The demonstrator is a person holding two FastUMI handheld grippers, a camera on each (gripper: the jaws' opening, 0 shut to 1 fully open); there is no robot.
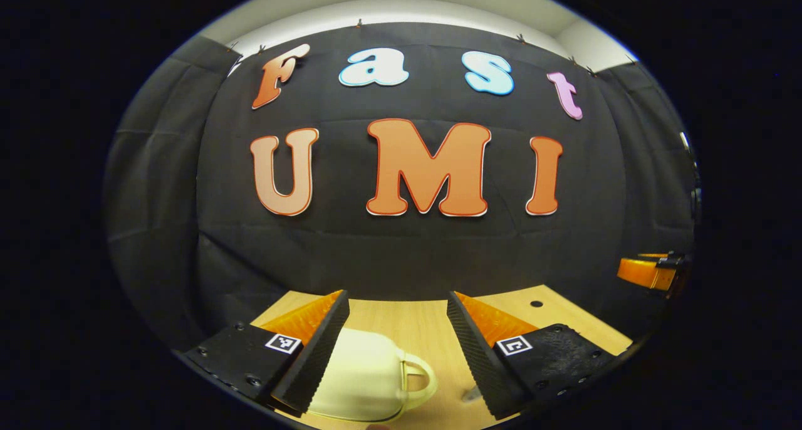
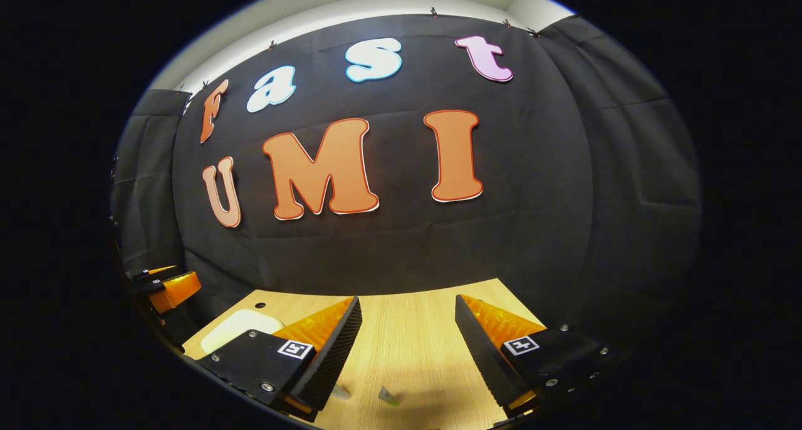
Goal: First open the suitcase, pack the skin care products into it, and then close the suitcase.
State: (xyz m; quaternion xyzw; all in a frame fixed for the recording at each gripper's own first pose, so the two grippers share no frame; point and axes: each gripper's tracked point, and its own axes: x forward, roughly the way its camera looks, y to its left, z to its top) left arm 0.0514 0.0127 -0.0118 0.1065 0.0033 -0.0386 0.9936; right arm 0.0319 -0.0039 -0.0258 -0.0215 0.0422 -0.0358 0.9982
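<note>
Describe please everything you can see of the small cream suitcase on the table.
The suitcase is a small cream case with rounded corners, looking like smooth hard plastic. It lies flat on the wooden table and appears closed. A loop handle of the same colour sticks out from one side. The left gripper, open, hovers above it; its fingers seem not to touch it. The right gripper view shows one pale corner.

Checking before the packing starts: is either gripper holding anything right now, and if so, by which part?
Nothing is held. The left gripper is open above the cream suitcase, and the right gripper is open over the wooden table.
</note>
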